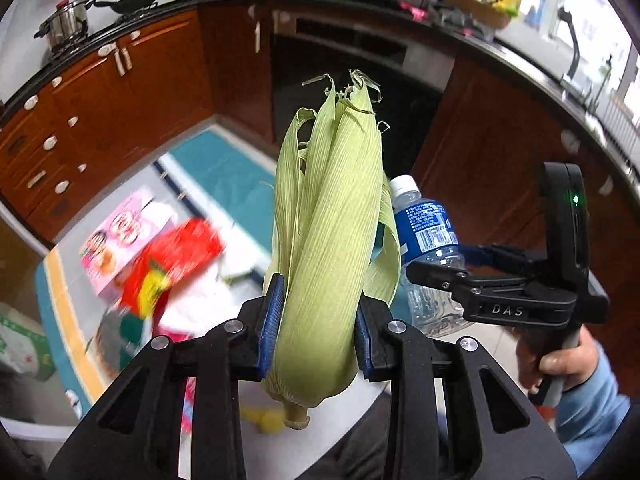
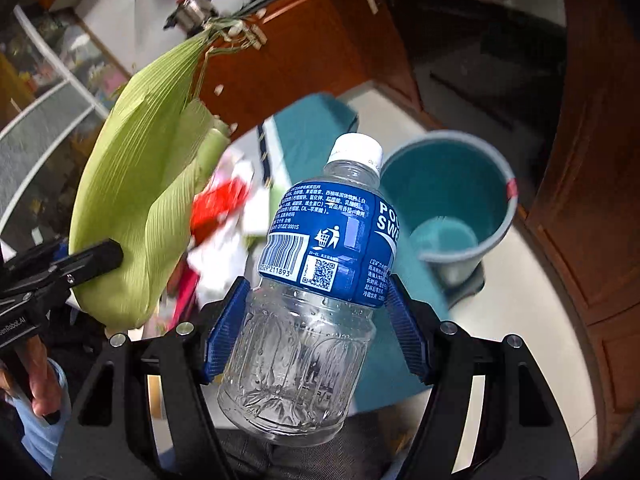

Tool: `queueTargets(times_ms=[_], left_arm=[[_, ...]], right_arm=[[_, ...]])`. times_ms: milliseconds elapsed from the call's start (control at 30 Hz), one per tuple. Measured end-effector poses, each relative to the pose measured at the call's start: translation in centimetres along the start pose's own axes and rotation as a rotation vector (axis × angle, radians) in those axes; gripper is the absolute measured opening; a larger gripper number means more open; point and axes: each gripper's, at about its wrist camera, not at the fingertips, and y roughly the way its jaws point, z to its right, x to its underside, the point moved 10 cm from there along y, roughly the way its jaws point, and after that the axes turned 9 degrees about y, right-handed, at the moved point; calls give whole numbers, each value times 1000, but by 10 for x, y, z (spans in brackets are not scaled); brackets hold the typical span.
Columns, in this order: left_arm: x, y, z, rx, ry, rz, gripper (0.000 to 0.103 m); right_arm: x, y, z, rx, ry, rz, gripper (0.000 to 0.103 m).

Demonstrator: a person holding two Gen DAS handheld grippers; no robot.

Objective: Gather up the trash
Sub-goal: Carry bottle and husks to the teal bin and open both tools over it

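- So, the left gripper was clamped on a pale green corn husk bundle, blue pads pressing it from both sides near the stalk end, tips pointing up at centre frame.
- Right gripper was closed around a clear plastic bottle with a blue label and white cap, pads sitting just below the label on the ribbed lower part, bottle tilted toward the upper right.
- A teal round bucket with a grey rim sat on the floor at right of centre in the right wrist view, empty as far as I could see, and probably the bin.
- More litter was left on the floor: a red crumpled wrapper and a pink printed box, blurry, lower left of the left wrist view.
- Risks, my guess: the smooth, light bottle could twist or pop out of the pads if squeezed harder; loose husk leaves could peel off and drop short of the bucket; both grippers were close together, so they might bump over the rim.
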Motion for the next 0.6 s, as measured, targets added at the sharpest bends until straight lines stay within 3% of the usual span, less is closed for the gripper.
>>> queueTargets(times_ms=[167,300,467,600], left_arm=[[-50,52,29,34,40,-5,33],[-79,138,47,118,-7,-48,33],[-88,244,56,158,-93,-149,33],[-83,296,53,189,-131,-225,33]], right_arm=[[-58,-3,44,67,37,50,66],[-93,23,90,164,56,41,66],[-111,91,152,243,110,-82,67],[-106,132,185,267,160,-167,66]])
